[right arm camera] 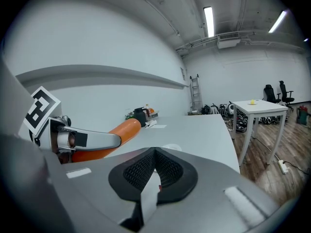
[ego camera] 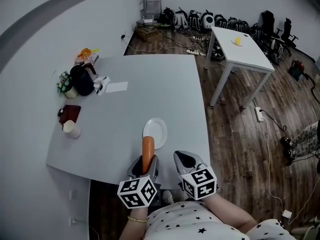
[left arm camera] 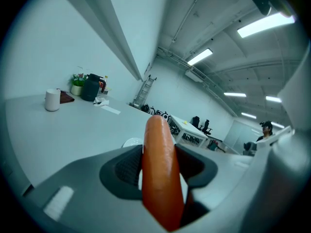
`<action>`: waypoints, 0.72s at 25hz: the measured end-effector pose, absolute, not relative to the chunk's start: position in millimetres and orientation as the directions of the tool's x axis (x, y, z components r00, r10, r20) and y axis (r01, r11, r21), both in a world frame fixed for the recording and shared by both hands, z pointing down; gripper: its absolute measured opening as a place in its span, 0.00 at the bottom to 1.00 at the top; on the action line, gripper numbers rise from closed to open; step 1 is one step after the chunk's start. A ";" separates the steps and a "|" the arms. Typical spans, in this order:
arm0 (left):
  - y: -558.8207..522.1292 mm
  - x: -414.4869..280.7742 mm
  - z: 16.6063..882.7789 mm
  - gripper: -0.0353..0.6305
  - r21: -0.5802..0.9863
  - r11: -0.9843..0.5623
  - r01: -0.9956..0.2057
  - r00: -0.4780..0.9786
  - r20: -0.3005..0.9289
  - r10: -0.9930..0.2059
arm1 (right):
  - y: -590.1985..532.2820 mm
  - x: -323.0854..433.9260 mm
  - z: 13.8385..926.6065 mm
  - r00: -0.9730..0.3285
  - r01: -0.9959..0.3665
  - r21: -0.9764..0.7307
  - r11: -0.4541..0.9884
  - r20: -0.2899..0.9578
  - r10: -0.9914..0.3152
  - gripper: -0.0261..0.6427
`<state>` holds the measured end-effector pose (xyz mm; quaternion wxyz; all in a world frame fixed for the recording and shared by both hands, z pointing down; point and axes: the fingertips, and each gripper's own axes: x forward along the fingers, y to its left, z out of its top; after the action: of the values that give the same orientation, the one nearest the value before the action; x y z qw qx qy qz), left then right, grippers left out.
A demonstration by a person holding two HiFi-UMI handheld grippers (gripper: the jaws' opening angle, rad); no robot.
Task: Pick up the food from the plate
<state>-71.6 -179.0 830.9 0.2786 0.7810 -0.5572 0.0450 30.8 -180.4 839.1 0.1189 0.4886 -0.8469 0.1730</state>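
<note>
Looking down through the head view, I saw the sausage (ego camera: 148,151) held above the near rim of the bare white plate (ego camera: 159,130) on the desk (ego camera: 150,89). It lay lengthwise in the left gripper (ego camera: 145,165), probably so it could not roll free. In the left gripper view, the fingers (left arm camera: 121,171) stood wide yet clamped on the sausage's sides, its far end jutting forward. In the right gripper view, the right gripper (right arm camera: 154,174) had its fingers (right arm camera: 133,171) together on nothing, idling just beside the left.
</note>
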 end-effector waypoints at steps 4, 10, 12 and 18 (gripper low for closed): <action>-176.3 -71.2 830.4 0.36 0.383 -0.226 -0.896 0.375 0.378 -0.846 | -177.8 30.3 835.8 -0.491 -0.871 -0.170 0.461 0.359 -0.794 0.04; -174.2 -71.5 828.8 0.36 0.374 -0.227 -0.899 0.371 0.375 -0.850 | -174.5 31.3 834.0 -0.488 -0.872 -0.176 0.456 0.357 -0.796 0.04; -175.1 -71.8 828.5 0.36 0.374 -0.229 -0.899 0.371 0.373 -0.850 | -175.4 29.9 833.3 -0.488 -0.873 -0.172 0.457 0.355 -0.798 0.04; -178.9 -74.1 829.0 0.36 0.383 -0.230 -0.895 0.376 0.368 -0.850 | -180.8 26.4 833.3 -0.485 -0.874 -0.162 0.458 0.353 -0.800 0.04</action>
<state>-74.1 -178.9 829.0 0.2733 0.7832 -0.5570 0.0405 26.4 -180.8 833.3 0.1137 0.4948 -0.8461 0.1625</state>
